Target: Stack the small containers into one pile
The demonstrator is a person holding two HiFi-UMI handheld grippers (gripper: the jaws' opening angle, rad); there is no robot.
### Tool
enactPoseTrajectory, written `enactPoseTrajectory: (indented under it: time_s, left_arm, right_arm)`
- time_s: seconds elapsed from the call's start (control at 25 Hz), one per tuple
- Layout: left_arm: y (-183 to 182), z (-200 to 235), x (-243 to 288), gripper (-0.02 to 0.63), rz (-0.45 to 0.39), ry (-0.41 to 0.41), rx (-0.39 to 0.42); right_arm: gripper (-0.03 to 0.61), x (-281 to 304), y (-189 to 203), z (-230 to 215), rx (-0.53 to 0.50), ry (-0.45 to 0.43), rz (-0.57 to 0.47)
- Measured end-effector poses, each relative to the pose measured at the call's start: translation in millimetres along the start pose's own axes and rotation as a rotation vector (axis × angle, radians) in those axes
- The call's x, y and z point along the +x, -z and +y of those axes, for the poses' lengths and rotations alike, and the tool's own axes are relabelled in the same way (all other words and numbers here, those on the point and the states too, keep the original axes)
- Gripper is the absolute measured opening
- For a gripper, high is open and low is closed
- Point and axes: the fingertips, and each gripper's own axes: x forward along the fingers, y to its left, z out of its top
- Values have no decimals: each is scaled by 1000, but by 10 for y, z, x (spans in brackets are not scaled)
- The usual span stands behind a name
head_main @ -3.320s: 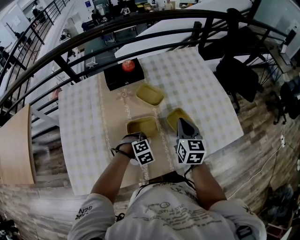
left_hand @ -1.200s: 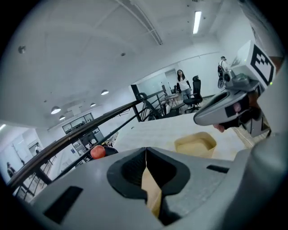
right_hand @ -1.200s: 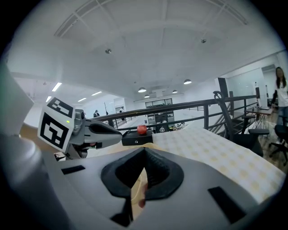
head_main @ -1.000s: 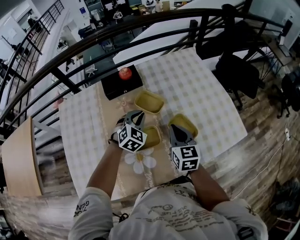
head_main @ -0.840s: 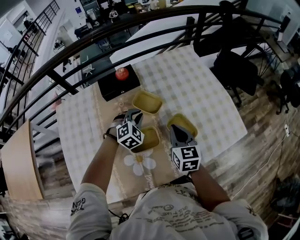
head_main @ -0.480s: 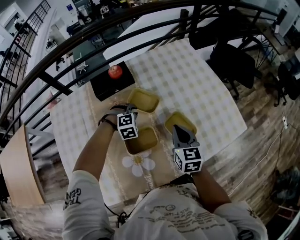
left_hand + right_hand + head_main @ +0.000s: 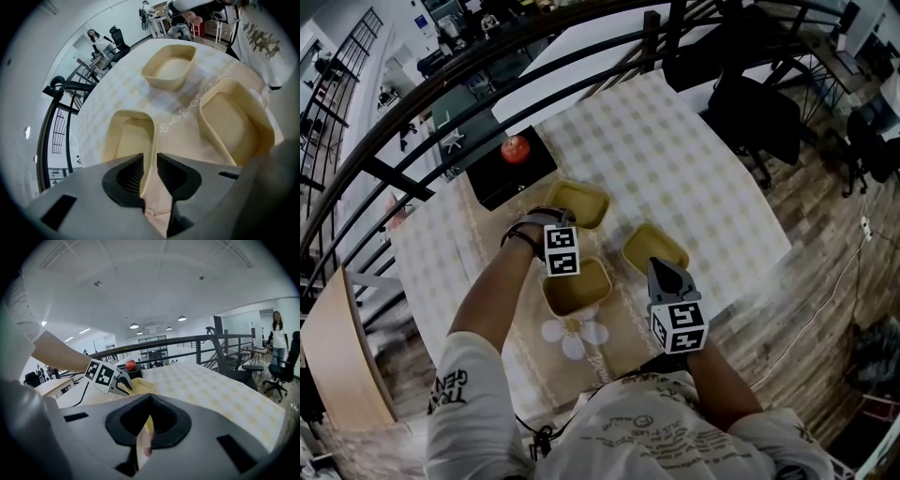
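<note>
Left gripper [image 7: 149, 161]: you have its fingers a little apart, astride one wall of the far container [image 7: 126, 138]. The wall lies against one finger, and a sliver of cloth shows before the other.
Far container: it sits upright on the desk [image 7: 675, 150], just in front of the black box [image 7: 492, 173], and opens upward.
Right gripper [image 7: 149, 414]: your fingers are pressed together on a thin yellow wall, pinching the near edge of the right container [image 7: 652, 244].
Right container: it is on the desk, to the right of the other two and apart from both. I cannot tell whether it is lifted.
Near container [image 7: 578, 289]: it rests on the runner closest to you, between your two grippers. Neither gripper touches it, and it is just beside the far container.
</note>
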Motion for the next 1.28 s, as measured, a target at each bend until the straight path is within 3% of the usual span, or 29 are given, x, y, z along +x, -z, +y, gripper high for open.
enactPoseTrajectory:
  time_s: [0.16, 0.24, 0.48, 0.88, 1.12, 1.28]
  left_arm:
    - [3, -34, 98, 71, 37, 14, 0]
    - [21, -44, 120, 34, 56, 11, -3]
    - [51, -24, 32, 18, 73, -5, -68]
    - [36, 103, -662, 18, 65, -46, -280]
    - [48, -28, -1129, 18, 95, -65, -470]
    - [24, -210, -1364, 18, 135, -88, -505]
  right_arm:
    - [-6, -38, 3, -16, 2, 7, 1]
    - [-6, -58, 2, -45, 3, 14, -1]
    - [-6, -96, 7, -72, 3, 22, -5]
    - [-6, -87, -162, 152, -24, -34, -35]
    - [-6, -111, -260, 324, -39, -88, -63]
    - [-6, -99, -298, 418, -43, -123, -76]
